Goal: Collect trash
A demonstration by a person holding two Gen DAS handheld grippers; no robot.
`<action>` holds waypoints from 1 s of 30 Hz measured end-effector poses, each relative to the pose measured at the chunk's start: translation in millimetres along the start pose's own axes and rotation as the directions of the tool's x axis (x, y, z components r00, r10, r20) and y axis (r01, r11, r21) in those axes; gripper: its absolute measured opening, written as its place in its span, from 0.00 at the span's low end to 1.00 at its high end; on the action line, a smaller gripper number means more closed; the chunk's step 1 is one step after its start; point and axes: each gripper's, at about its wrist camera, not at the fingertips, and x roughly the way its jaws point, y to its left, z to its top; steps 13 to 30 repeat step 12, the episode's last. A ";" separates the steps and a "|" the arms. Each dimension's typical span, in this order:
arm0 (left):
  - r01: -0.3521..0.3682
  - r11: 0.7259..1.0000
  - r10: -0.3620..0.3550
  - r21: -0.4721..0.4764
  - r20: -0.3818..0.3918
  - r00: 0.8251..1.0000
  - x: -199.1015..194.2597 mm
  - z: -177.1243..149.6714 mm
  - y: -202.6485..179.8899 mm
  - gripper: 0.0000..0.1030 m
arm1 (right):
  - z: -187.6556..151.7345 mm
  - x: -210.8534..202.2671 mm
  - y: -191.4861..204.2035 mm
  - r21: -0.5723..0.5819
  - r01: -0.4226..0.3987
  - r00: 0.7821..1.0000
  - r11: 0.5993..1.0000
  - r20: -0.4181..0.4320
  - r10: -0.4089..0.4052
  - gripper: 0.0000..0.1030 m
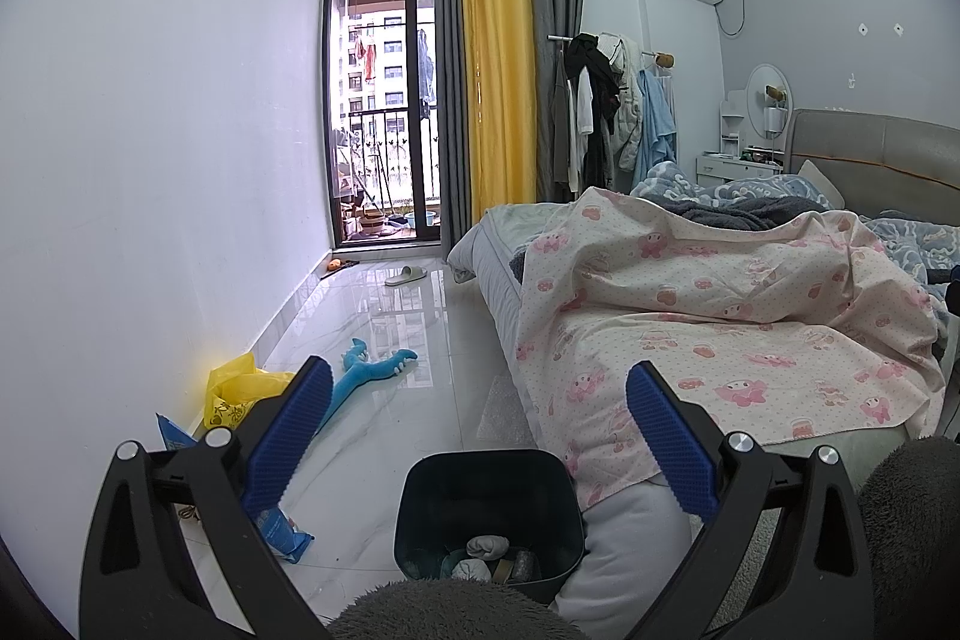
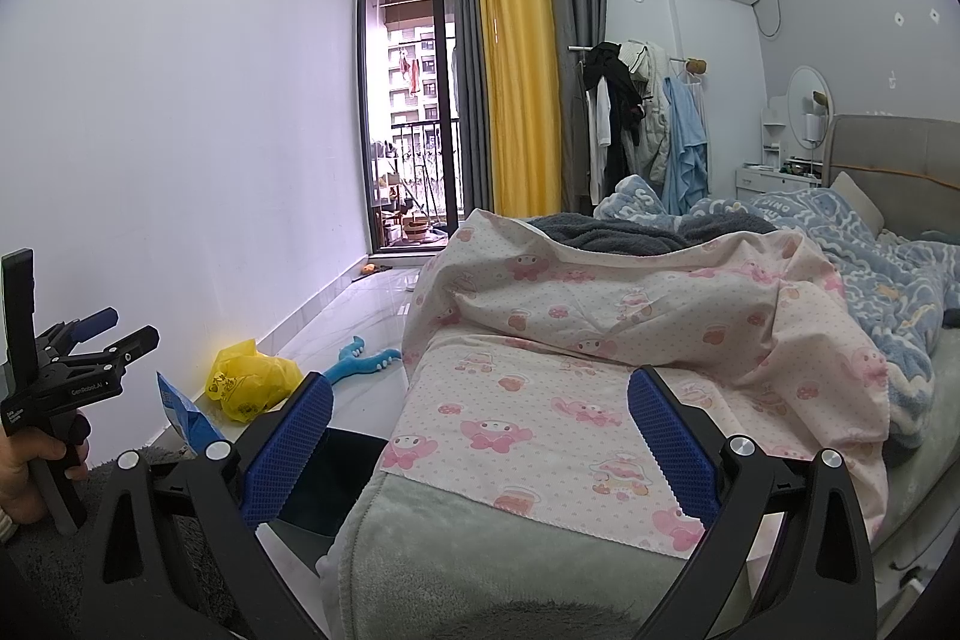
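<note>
A dark bin (image 1: 489, 511) stands on the floor beside the bed, with crumpled tissue and scraps inside. My left gripper (image 1: 480, 430) hangs open above it, nothing between its blue pads. On the floor by the wall lie a yellow plastic bag (image 1: 237, 391), a blue snack packet (image 1: 282, 529) and a blue plush toy (image 1: 366, 370). My right gripper (image 2: 480, 436) is open over the foot of the bed. The right wrist view shows the yellow plastic bag (image 2: 249, 379), the blue snack packet (image 2: 183, 415), the bin (image 2: 336, 478) partly hidden, and the left gripper (image 2: 114, 328) in a hand.
The bed (image 1: 720, 340) with a pink patterned sheet fills the right side. A slipper (image 1: 406, 275) lies near the balcony door (image 1: 384, 100). A clothes rack (image 1: 606, 118) and curtains stand at the back. White tiled floor (image 1: 390, 328) runs between wall and bed.
</note>
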 end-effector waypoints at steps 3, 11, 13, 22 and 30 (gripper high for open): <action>0.000 1.000 0.000 0.000 0.000 1.000 0.0 -0.1 0.0 0.97 | 0.0 0.0 -0.1 0.000 0.000 1.000 1.000 0.000 0.000 0.97; -0.002 1.000 0.002 -0.002 -0.004 1.000 0.9 0.5 -0.3 0.97 | 0.1 0.1 -0.5 -0.001 -0.001 1.000 1.000 0.000 0.001 0.97; -0.001 1.000 0.001 -0.001 -0.004 1.000 0.9 0.5 -0.2 0.97 | 0.3 -0.2 0.2 0.000 -0.001 1.000 1.000 0.000 0.001 0.97; -0.001 1.000 0.001 -0.001 -0.004 1.000 0.9 0.5 -0.2 0.97 | 0.3 -0.2 0.2 0.000 -0.001 1.000 1.000 0.000 0.001 0.97; -0.001 1.000 0.001 -0.001 -0.004 1.000 0.9 0.5 -0.2 0.97 | 0.3 -0.2 0.2 0.000 -0.001 1.000 1.000 0.000 0.001 0.97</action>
